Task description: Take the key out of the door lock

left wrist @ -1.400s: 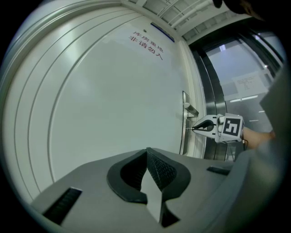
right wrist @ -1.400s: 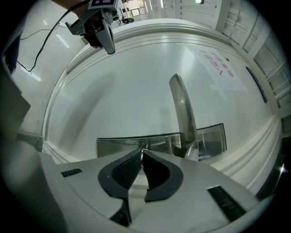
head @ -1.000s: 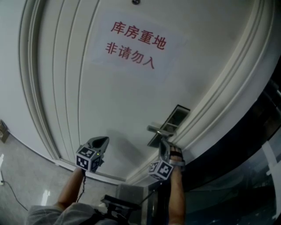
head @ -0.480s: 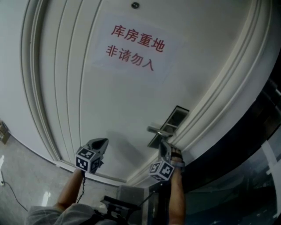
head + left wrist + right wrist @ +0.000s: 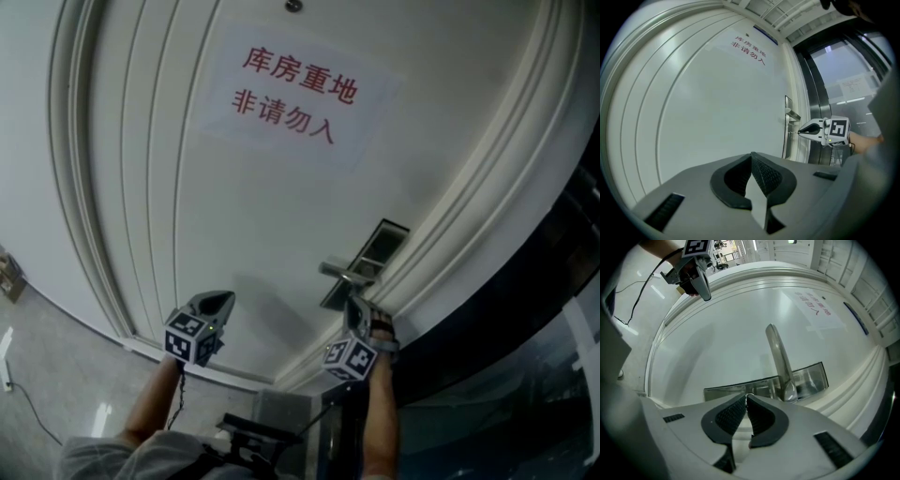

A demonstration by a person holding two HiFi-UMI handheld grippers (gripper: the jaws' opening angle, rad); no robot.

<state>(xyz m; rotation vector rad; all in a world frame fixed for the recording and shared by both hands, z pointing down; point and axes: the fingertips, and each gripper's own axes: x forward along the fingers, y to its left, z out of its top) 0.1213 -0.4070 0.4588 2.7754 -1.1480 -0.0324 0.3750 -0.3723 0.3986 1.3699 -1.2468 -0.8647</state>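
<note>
Pinching at the very tips, our right gripper has its jaws pressed almost together on the key. We see the key only as a thin dark sliver in the left gripper view, running from those tips into the lock plate just below the door handle. In the right gripper view the ribbed pads cover the key and the keyhole. In the head view the gripper's body and marker cube hide both. We therefore cannot tell how deep the key sits in the lock.

Our left gripper has its jaws shut on nothing. We hold it well to the left of the handle and lower, pointing at the white door. Whether it touches the panel we cannot tell.

Above the handle and to its left, a paper sign with red characters is stuck to the door. The door's top is cut off at the picture's edge. To the right of the handle, past the moulded frame, lies a dark glossy surface whose detail is hard to make out.

Compared with a second ago, the handle and the sign sit slightly lower and further right in the head view. Both grippers keep their places relative to the handle, and the right one stays clamped at the plate.
</note>
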